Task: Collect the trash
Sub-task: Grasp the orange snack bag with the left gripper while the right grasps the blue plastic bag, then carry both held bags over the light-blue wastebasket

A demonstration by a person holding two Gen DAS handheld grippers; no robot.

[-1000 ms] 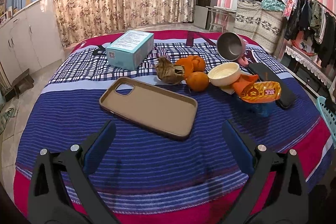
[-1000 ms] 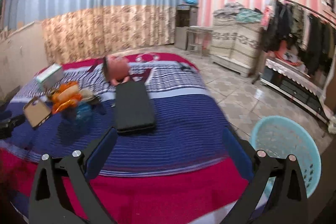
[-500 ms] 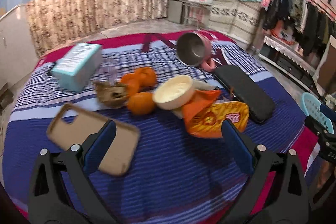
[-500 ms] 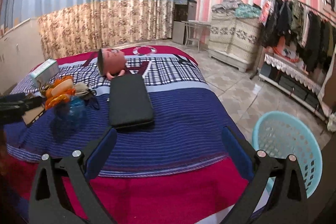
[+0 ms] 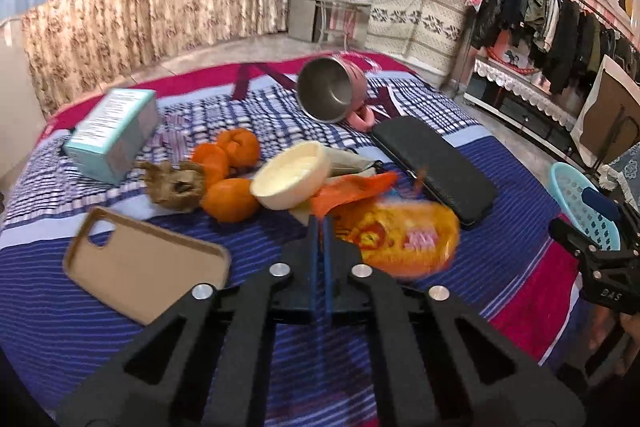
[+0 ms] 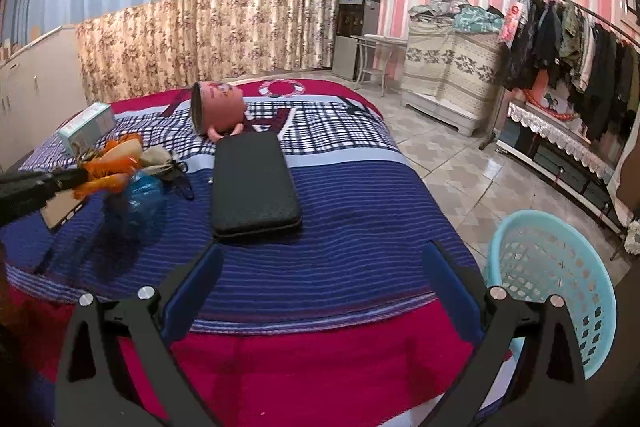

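Observation:
An orange snack wrapper (image 5: 400,239) lies on the striped table cover (image 5: 120,339), blurred. My left gripper (image 5: 320,223) is shut on the wrapper's left edge, fingers together. In the right wrist view the left gripper (image 6: 80,177) holds the orange wrapper (image 6: 108,171) above a blue crumpled bag (image 6: 142,193). My right gripper (image 6: 320,259) is open and empty near the table's front edge. A light blue trash basket (image 6: 560,291) stands on the floor to its right; it also shows in the left wrist view (image 5: 580,211).
On the table are a tan phone case (image 5: 148,263), several oranges (image 5: 230,199), a brown figurine (image 5: 174,183), a cream bowl (image 5: 292,175), a teal box (image 5: 114,133), a tipped pink metal cup (image 5: 332,93) and a black case (image 5: 432,163). A clothes rack (image 6: 576,39) stands at the right.
My left gripper has swung right toward the orange wrapper and shut on its edge. My right gripper has stayed open near the basket with little movement.

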